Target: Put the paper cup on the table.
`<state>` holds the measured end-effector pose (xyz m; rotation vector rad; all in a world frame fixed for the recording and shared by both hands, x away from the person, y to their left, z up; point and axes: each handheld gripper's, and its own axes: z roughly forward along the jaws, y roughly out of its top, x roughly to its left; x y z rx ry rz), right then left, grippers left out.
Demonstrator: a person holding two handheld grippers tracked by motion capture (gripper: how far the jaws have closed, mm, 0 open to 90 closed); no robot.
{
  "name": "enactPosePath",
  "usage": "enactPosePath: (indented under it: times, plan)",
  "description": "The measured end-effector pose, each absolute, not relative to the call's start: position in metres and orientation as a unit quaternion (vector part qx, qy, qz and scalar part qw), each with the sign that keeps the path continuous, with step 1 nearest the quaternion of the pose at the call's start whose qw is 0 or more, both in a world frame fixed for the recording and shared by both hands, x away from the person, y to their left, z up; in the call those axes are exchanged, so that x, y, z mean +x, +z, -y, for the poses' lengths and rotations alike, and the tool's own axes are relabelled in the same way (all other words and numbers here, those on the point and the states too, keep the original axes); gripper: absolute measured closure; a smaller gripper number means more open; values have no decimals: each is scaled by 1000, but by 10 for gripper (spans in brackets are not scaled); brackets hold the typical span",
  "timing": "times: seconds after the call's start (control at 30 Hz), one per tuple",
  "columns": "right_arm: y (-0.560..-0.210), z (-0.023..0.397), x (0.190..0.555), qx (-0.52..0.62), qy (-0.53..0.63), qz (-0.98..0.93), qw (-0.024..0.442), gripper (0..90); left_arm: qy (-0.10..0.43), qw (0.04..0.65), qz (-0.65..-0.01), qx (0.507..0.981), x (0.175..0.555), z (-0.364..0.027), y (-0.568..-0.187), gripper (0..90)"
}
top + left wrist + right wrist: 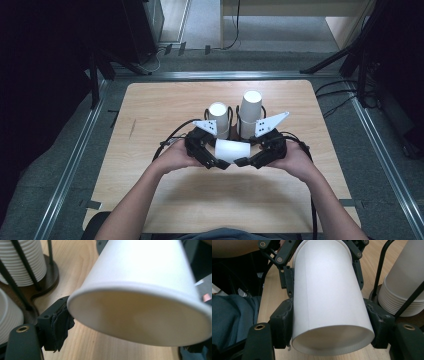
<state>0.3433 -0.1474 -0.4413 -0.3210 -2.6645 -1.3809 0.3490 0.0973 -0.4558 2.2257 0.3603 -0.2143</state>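
A single white paper cup (231, 150) lies on its side in the air just above the tabletop (165, 105), near the person's edge, spanned between the two claws. The right claw (332, 325) has its pads clamped on the cup's wall close to the open rim, and the left claw (216, 161) grips the other end, so each claw is closed on the cup at about half width. The thin wall is the weak point: a harder squeeze from either side would likely dent or crease it, and pulling the hands apart unevenly could tear the rim or let one end slip free. Just behind stand two cup stacks (219, 117) in a wire rack (233, 116); a careless swing of a claw could knock them over.
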Motion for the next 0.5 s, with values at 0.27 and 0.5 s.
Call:
enactPosePath:
  times: [0.27,0.5]
  plan:
    - [-444,145,344,-103,-455,881,77,334,-100,430,-127,888,348,-99,-454,207]
    - [-444,146,344,-102,-459,879,78,331,-97,424,-124,892,348,-99,-452,229]
